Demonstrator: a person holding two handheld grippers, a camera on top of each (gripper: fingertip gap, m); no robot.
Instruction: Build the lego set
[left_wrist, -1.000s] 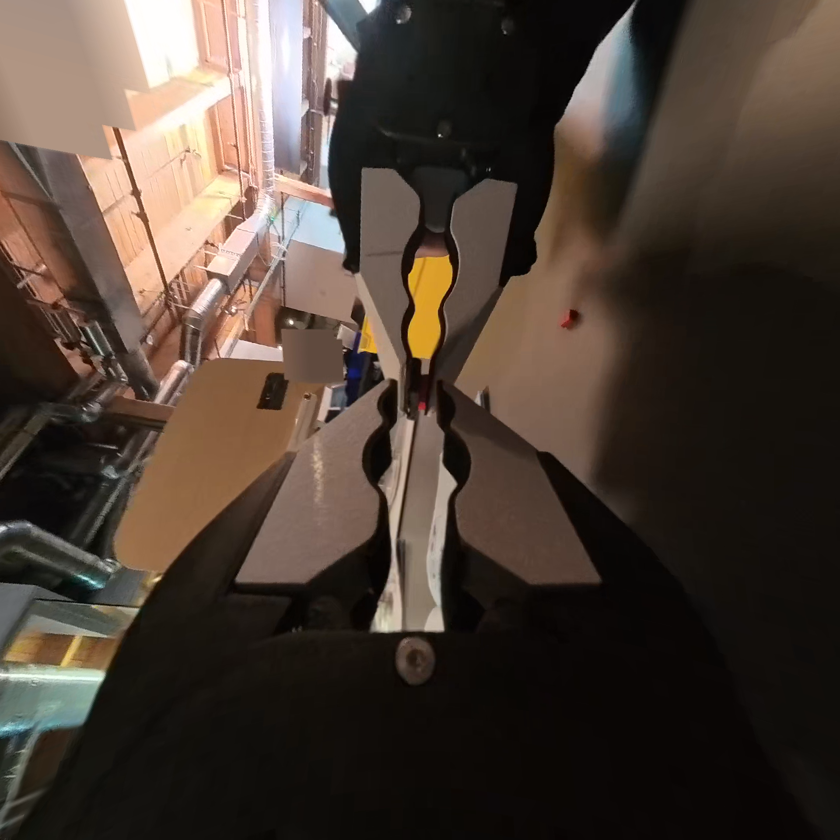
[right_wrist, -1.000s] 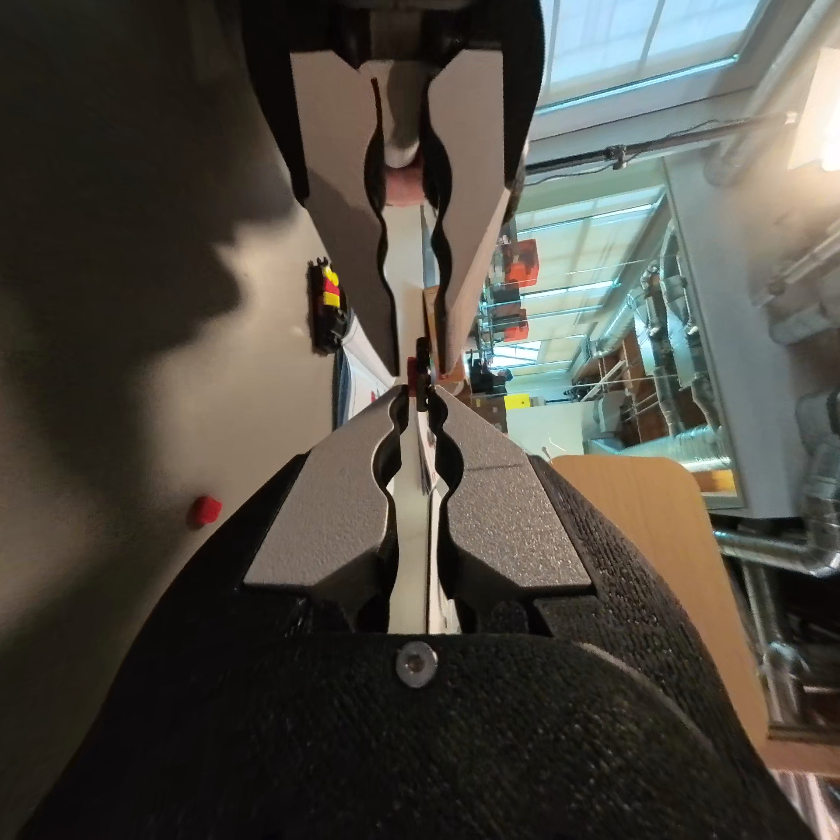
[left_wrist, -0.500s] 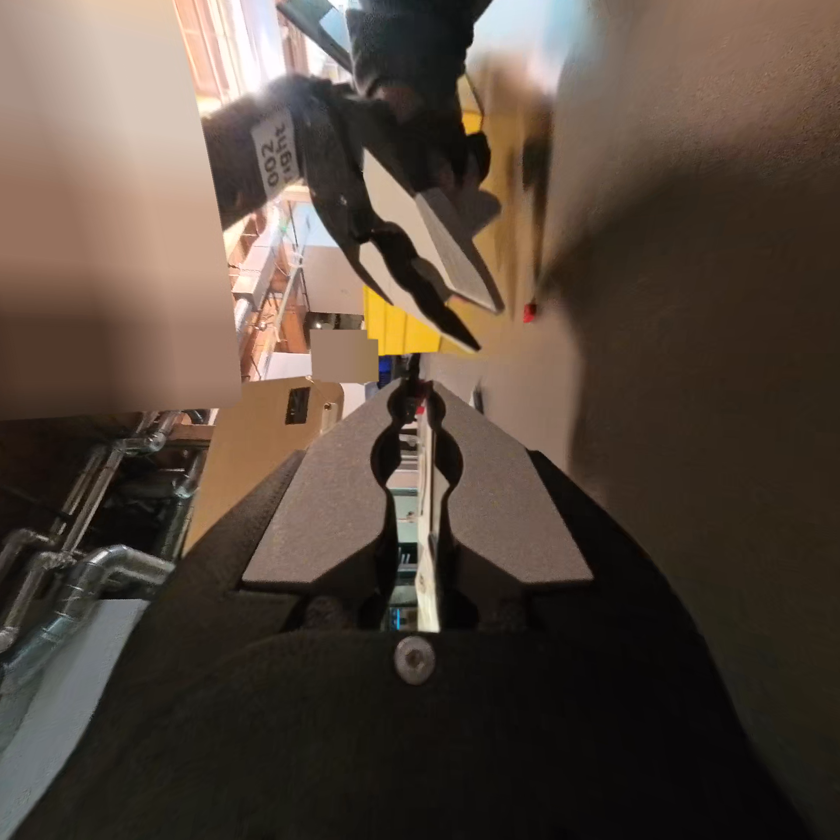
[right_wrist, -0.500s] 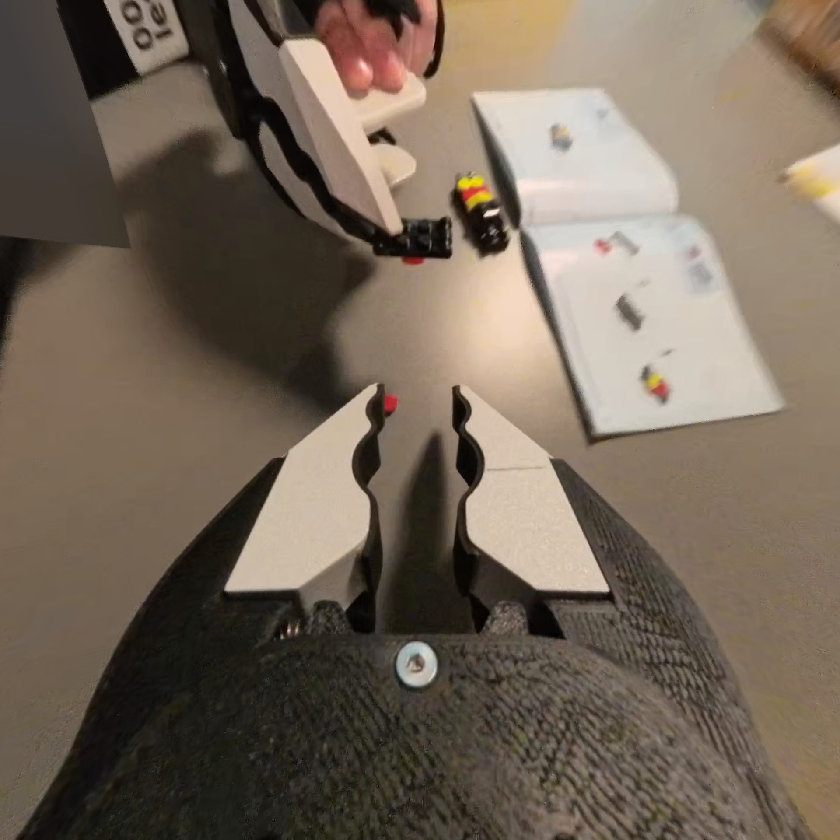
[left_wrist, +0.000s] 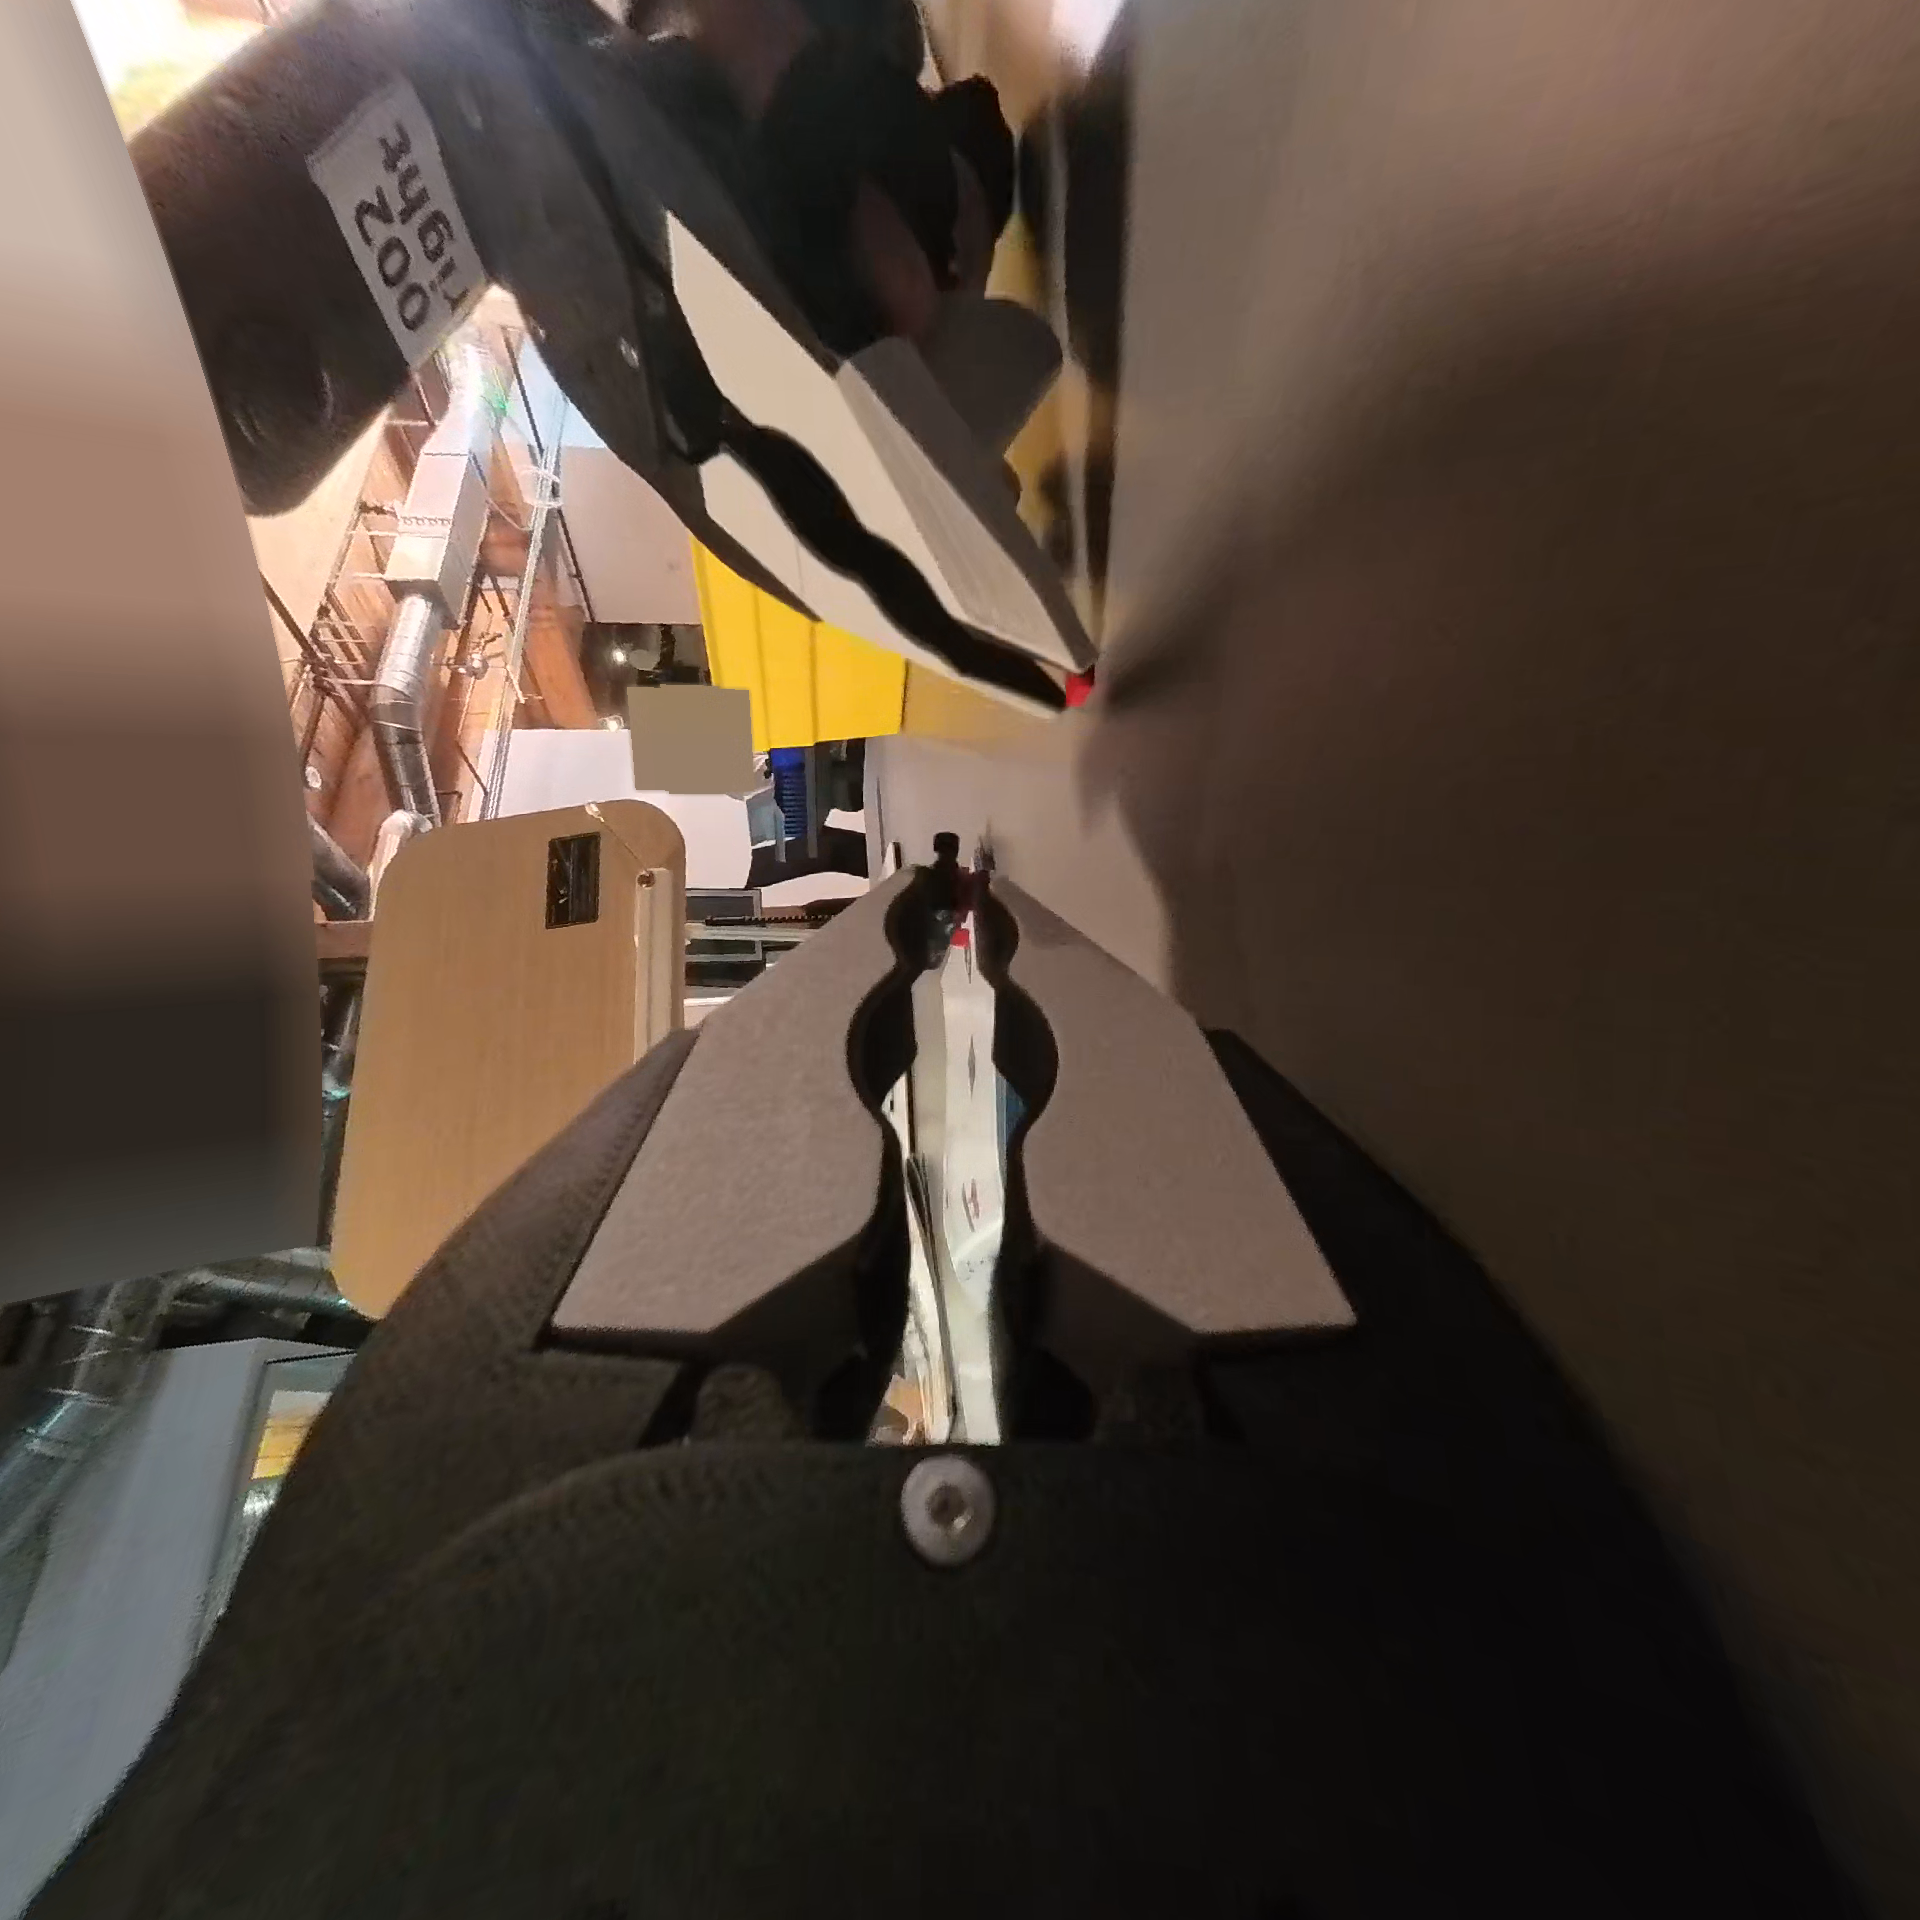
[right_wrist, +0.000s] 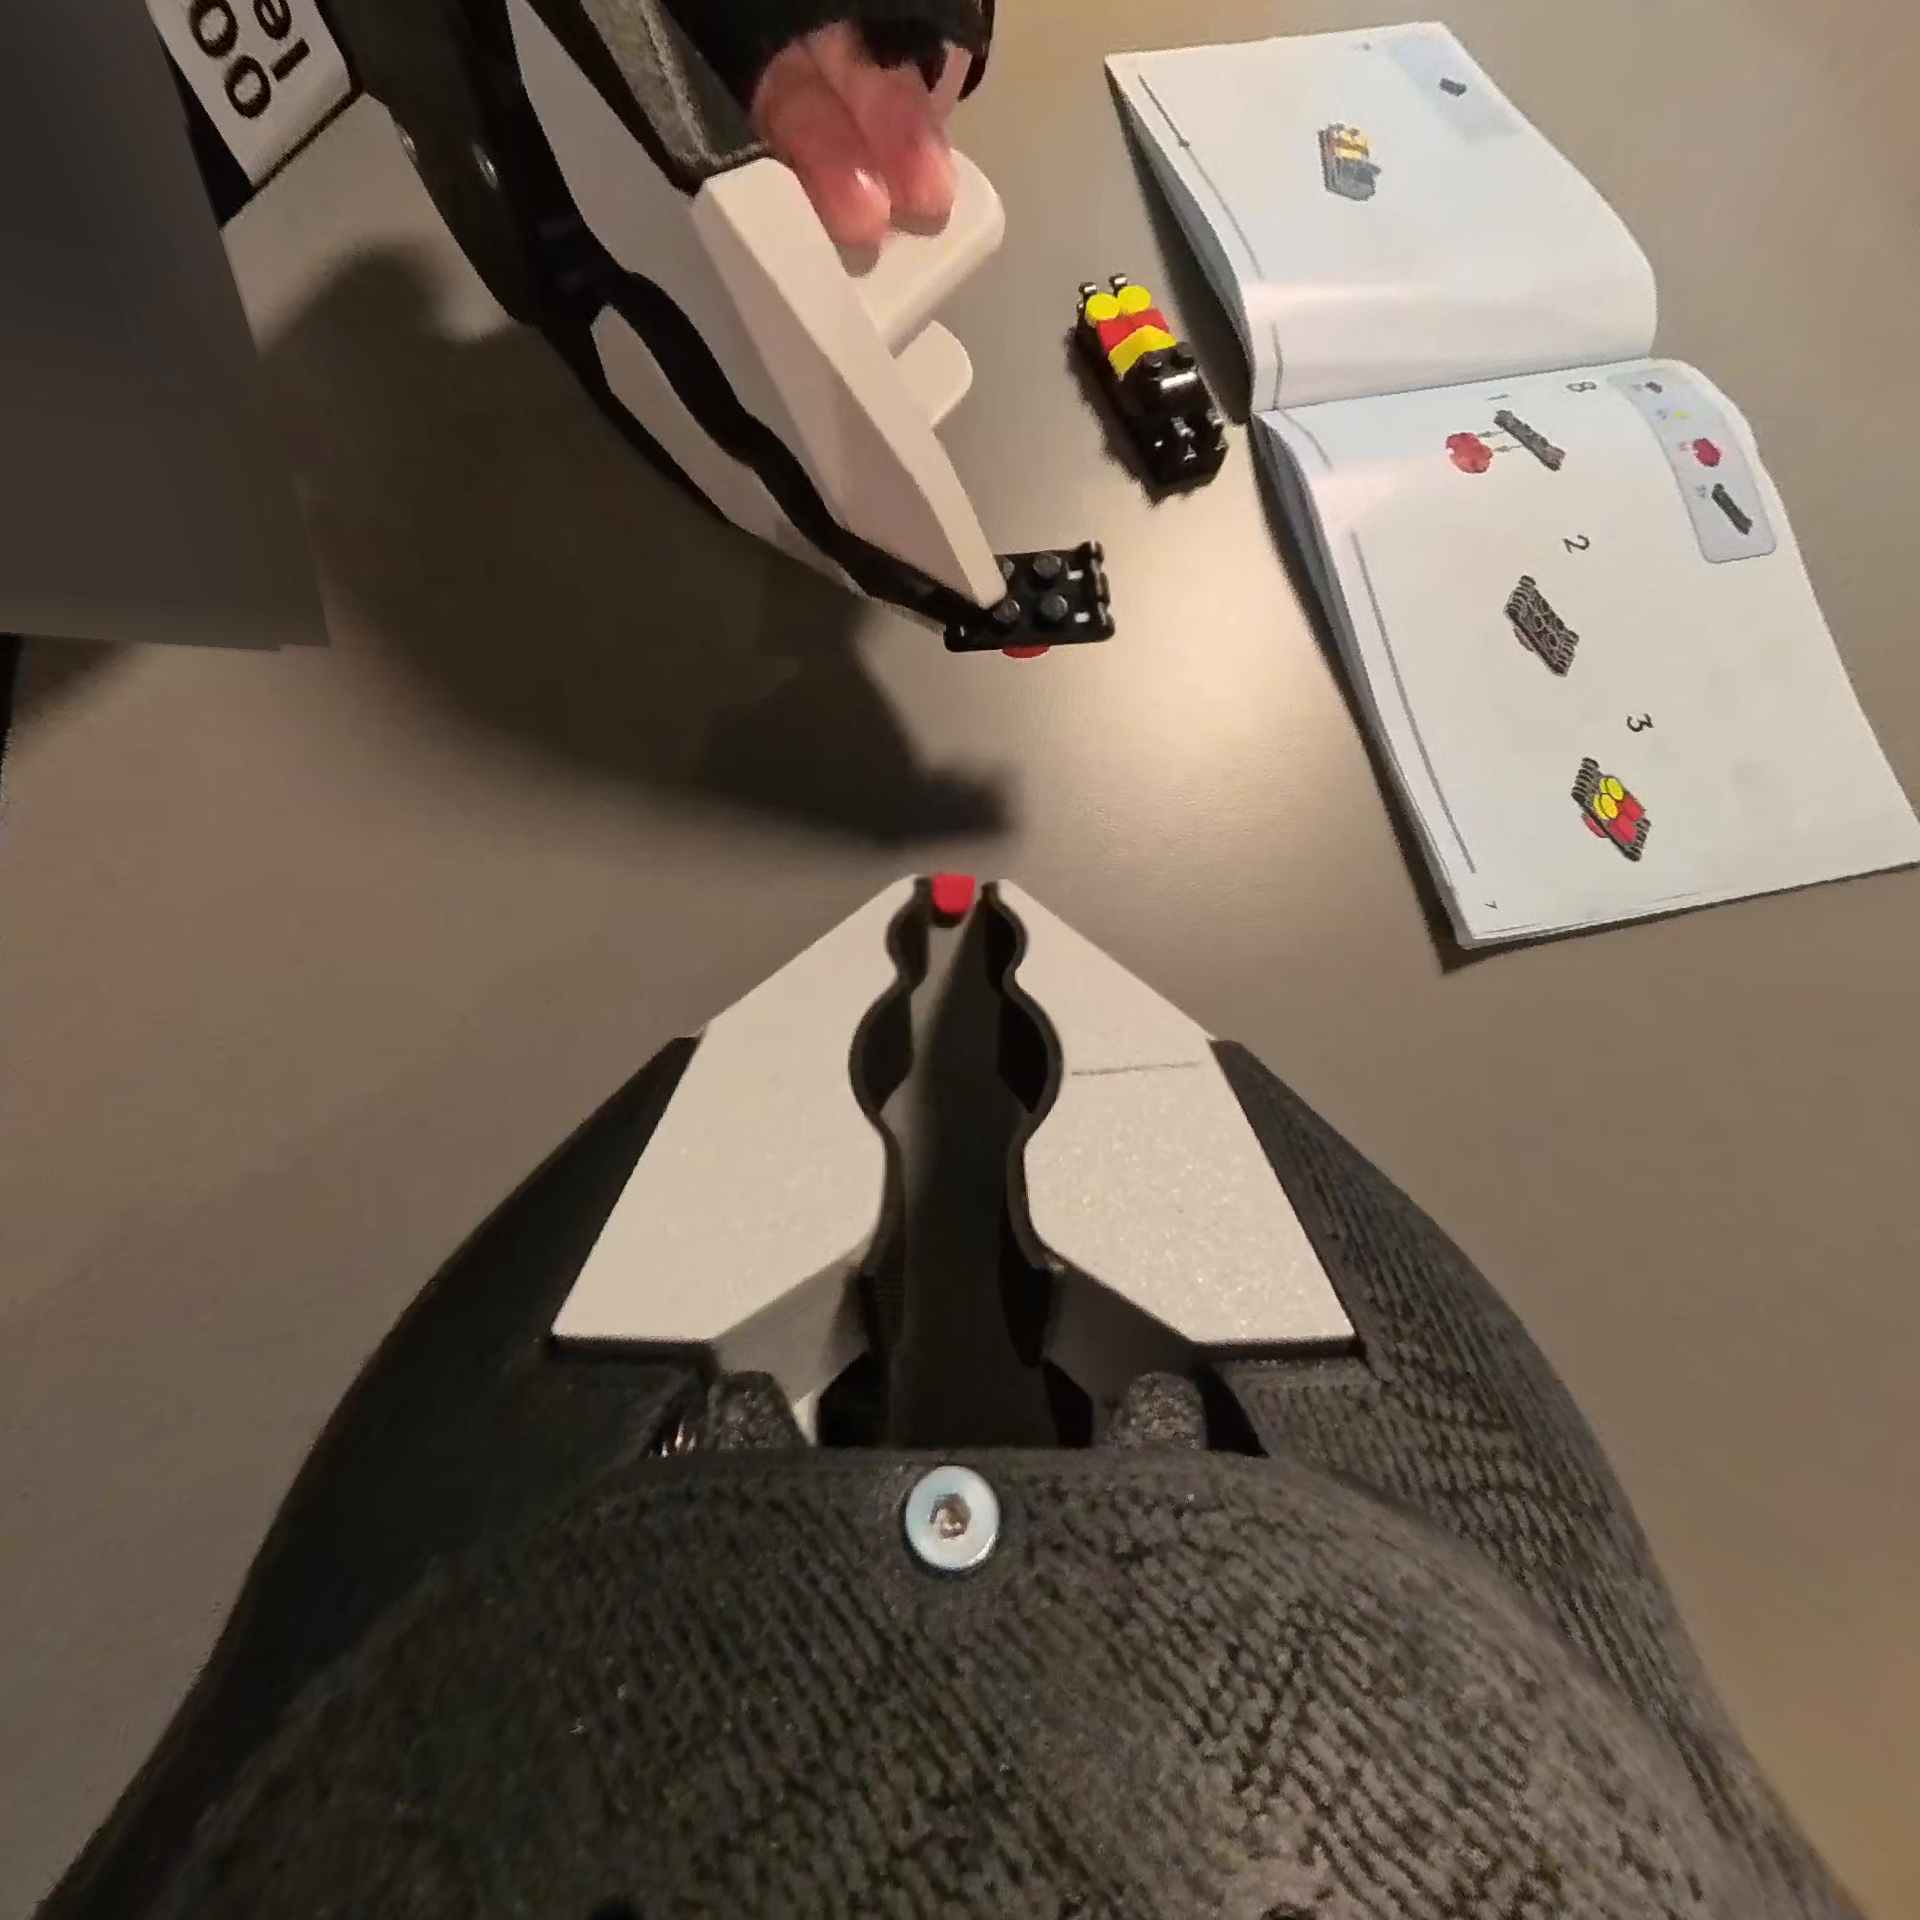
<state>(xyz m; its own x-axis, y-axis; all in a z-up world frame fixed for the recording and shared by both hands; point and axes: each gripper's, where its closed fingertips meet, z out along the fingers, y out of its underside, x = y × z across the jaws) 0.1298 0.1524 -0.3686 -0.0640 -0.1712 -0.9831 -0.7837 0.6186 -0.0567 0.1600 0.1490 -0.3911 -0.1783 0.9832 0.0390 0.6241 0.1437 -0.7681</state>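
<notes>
- Right wrist view is looking down on the grey table (right_wrist: 416, 987), and your right tongs (right_wrist: 952, 885) are reaching down to it with their tips at the surface
- You are pinching the right tongs nearly closed, so only a narrow slot is showing between the tips, and a small red stud (right_wrist: 952, 900) is sitting in that slot with a tip pressing on each side
- The red stud is resting on the table near the middle, well apart from the other pieces
- You are holding the left tongs (right_wrist: 982, 608) up and to the left, above the table, and they are casting a broad shadow under them
- The left tongs are clamping down on one end of a black plate (right_wrist: 1055, 603), which is sticking out level past the tips with its studs facing up
- A second red piece (right_wrist: 1024, 651) is peeking out from the underside of the black plate
- Your fingers (right_wrist: 873, 177) are resting on the white trigger of the left tongs
- A small black, red and yellow build (right_wrist: 1148, 390) is lying on the table just beside an open booklet (right_wrist: 1558, 644), beyond the black plate
- Left wrist view is rolling the scene sideways, so the table (left_wrist: 1507, 935) is standing along the right
- There the left tongs (left_wrist: 958, 894) are showing almost no gap at the tips, with the black plate (left_wrist: 943, 883) caught edge-on between them
- Farther off, the right tongs (left_wrist: 1075, 681) are touching the table with the red stud (left_wrist: 1081, 686) at their tips
</notes>
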